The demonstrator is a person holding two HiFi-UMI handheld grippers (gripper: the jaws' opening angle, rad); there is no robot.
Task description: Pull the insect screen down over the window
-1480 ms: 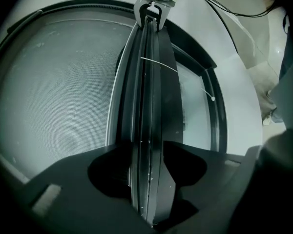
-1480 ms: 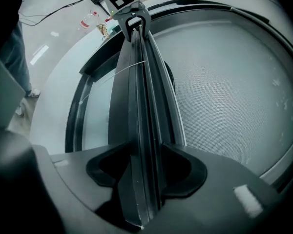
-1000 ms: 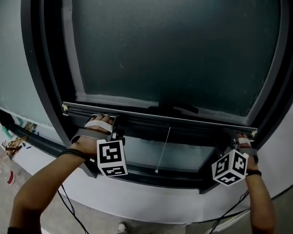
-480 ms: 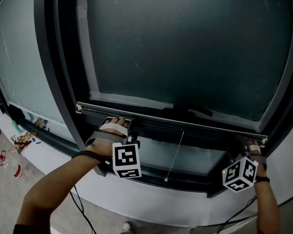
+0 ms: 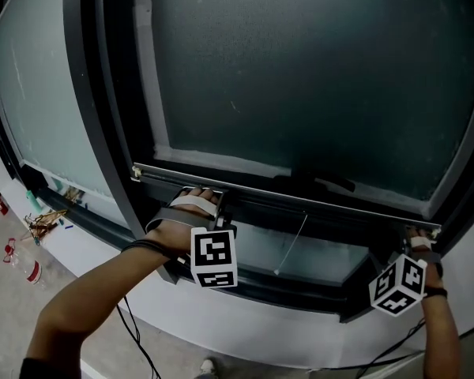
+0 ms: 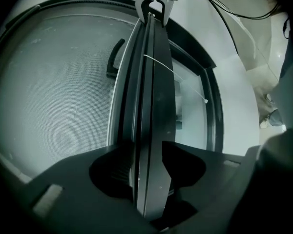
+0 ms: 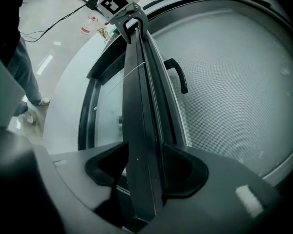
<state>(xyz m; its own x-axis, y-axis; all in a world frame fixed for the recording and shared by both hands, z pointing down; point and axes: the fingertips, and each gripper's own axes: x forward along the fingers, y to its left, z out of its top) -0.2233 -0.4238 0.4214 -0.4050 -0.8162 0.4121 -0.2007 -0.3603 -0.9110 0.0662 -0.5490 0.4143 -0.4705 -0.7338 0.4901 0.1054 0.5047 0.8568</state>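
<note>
The window frame fills the head view. The insect screen covers most of the pane. Its bottom bar stops short of the lower rail, with 1 strip of bare glass left under it. The bar sits no lower against the rail than 1 second ago, so there's been no travel in that time.

My left gripper is clamped on the bar near its left end, pads pressing on both faces. My right gripper is at the bar's right end and its jaws have just been opening. The bar is still between them, but the pads look backed off, so I read it as released, not gripping.

That means the hold is on 1 side only right now. My guess is the right is re-biting, not finished. Hauling with the left alone could rack the bar in its tracks and bind it. Next I should close the right on the bar again, then pull both ends down evenly to the rail.

The handle at mid-bar and the pull cord below it are both untouched.
</note>
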